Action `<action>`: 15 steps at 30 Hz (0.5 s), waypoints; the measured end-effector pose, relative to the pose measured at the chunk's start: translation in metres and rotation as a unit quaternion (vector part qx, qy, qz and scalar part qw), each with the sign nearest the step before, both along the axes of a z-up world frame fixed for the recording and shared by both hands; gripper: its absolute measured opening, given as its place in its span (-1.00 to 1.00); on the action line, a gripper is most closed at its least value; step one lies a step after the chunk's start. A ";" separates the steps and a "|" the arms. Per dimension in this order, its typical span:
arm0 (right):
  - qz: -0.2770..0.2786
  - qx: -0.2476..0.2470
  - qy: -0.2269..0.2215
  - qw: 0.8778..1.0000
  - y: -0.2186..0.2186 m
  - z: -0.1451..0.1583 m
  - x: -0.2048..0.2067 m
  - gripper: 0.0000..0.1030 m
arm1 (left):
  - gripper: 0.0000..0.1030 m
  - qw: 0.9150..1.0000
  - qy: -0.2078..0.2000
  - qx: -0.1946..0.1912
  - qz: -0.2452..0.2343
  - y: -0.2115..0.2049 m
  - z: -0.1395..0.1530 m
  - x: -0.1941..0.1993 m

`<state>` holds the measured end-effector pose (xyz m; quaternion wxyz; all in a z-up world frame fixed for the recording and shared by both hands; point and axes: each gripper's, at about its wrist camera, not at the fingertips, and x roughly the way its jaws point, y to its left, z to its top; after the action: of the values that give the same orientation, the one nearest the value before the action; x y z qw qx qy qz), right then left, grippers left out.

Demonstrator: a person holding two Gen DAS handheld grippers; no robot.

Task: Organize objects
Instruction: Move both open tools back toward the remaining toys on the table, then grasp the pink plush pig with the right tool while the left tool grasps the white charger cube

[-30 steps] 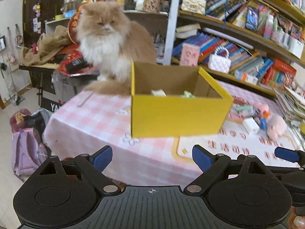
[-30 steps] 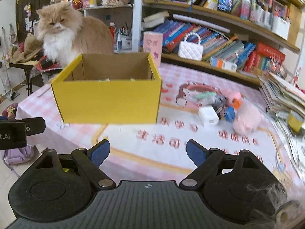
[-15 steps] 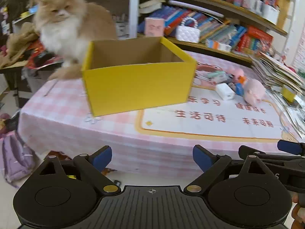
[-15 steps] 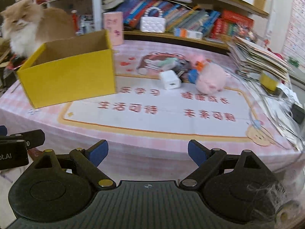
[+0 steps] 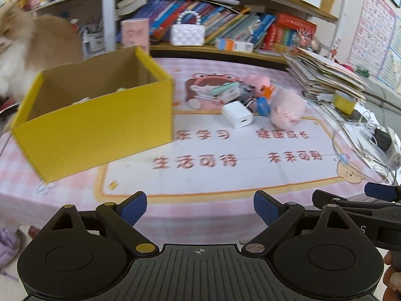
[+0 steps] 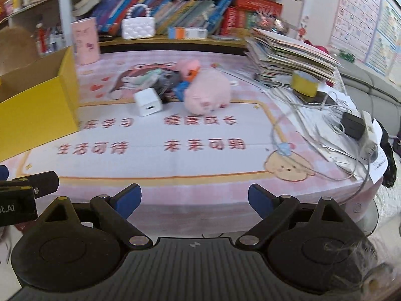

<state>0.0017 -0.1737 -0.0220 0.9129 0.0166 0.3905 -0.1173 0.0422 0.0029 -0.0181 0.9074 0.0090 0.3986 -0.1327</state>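
Seeing cat (image 5: 15, 50) blurred, cut off behind yellow box (image 5: 95, 130) at table's (image 5: 225, 200) left edge; our left gripper (image 5: 200, 207) and right gripper (image 6: 194, 199) gape wide, empty, before bookshelves (image 6: 188, 12).

Both views have swung rightward within a second: the yellow box (image 5: 95, 123), earlier centred ahead of the left tool (image 5: 200, 208), now sits at left, and the cat (image 5: 15, 57) — once squarely behind it — has slid to the frame's edge. In the right tool (image 6: 194, 200) view the box (image 6: 37, 107) is cut off at left, while the pink plush pig (image 6: 206, 95) and white charger (image 6: 148, 102) have come toward centre — the cat gone but for a blur of tan fur.
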 end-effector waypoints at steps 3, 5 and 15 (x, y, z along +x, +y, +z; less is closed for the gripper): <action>-0.005 0.002 0.002 1.000 -0.014 0.000 0.011 0.80 | 0.82 1.000 0.000 0.002 -0.004 -0.014 0.000 0.012; -0.004 0.003 0.003 1.000 -0.021 0.000 0.019 0.80 | 0.82 1.000 0.001 0.003 -0.006 -0.022 -0.001 0.020; 0.026 0.026 0.007 0.999 -0.059 -0.002 0.073 0.77 | 0.82 1.000 -0.008 0.011 0.020 -0.052 0.000 0.060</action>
<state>0.0751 -0.2322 -0.0242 0.9120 0.0294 0.4004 -0.0838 0.1020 -0.0489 -0.0185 0.9129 0.0126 0.3929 -0.1101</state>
